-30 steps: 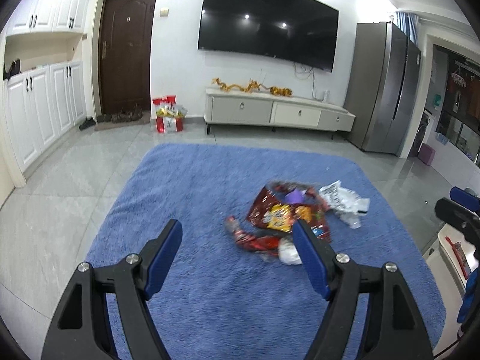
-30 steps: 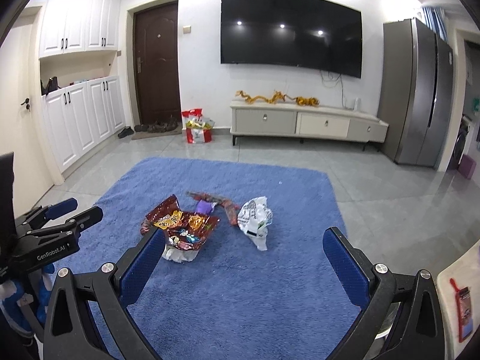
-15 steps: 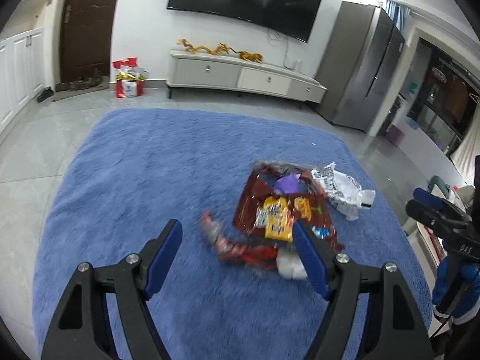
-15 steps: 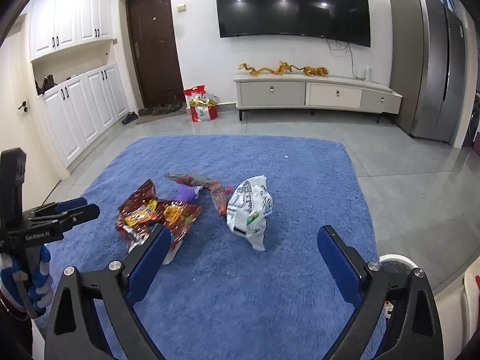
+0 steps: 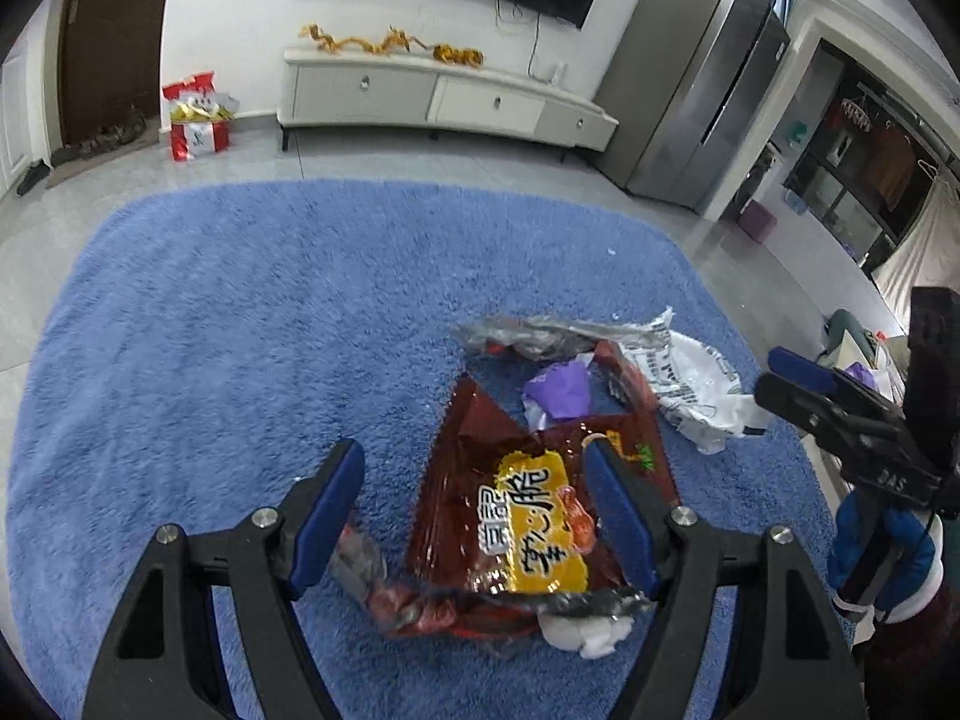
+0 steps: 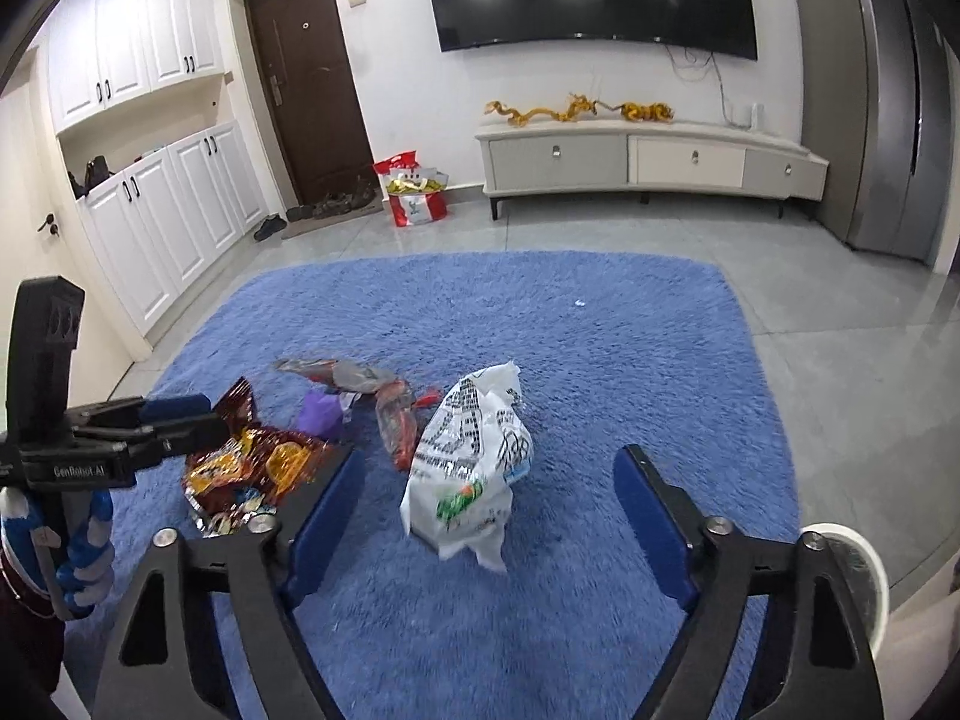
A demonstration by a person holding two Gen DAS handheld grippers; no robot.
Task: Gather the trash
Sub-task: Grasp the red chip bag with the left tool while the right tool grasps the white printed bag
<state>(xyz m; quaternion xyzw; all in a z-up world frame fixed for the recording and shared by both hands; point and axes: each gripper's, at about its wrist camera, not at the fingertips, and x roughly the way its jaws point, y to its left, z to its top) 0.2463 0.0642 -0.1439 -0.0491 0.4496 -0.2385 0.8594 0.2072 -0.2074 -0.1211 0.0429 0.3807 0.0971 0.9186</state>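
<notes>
Blue carpet (image 5: 240, 330) carries all the litter, and compared with a second ago both cameras sit much closer to it and look more steeply down — both hands have come down and in toward the pile.

Going left to right: the left gripper (image 5: 474, 516) now frames the dark red snack bag (image 5: 528, 516) between its fingers, where a second ago the bag lay well ahead, up at 12 o'clock. Its jaws stand wide and unchanged, the pads not pressing on anything; the bag's right part runs under the right finger. At 6 o'clock of the bag lie a crumpled red wrapper (image 5: 432, 606) and a white tissue wad (image 5: 588, 636). At 1 o'clock sits a purple scrap (image 5: 561, 393), and past it another twisted wrapper (image 5: 540, 336).

Further right lies the white printed bag (image 6: 474, 468), standing crumpled on the carpet. The right gripper (image 6: 489, 522) has it lined up between its fingers, just ahead of the tips. These jaws have just been closing from their widest, yet remain broadly apart, and neither pad touches the bag.

So nothing is collected yet — every piece is loose on the carpet. I judge each hand has picked its target and the approach is nearly done; what remains is a last drop and a squeeze.
</notes>
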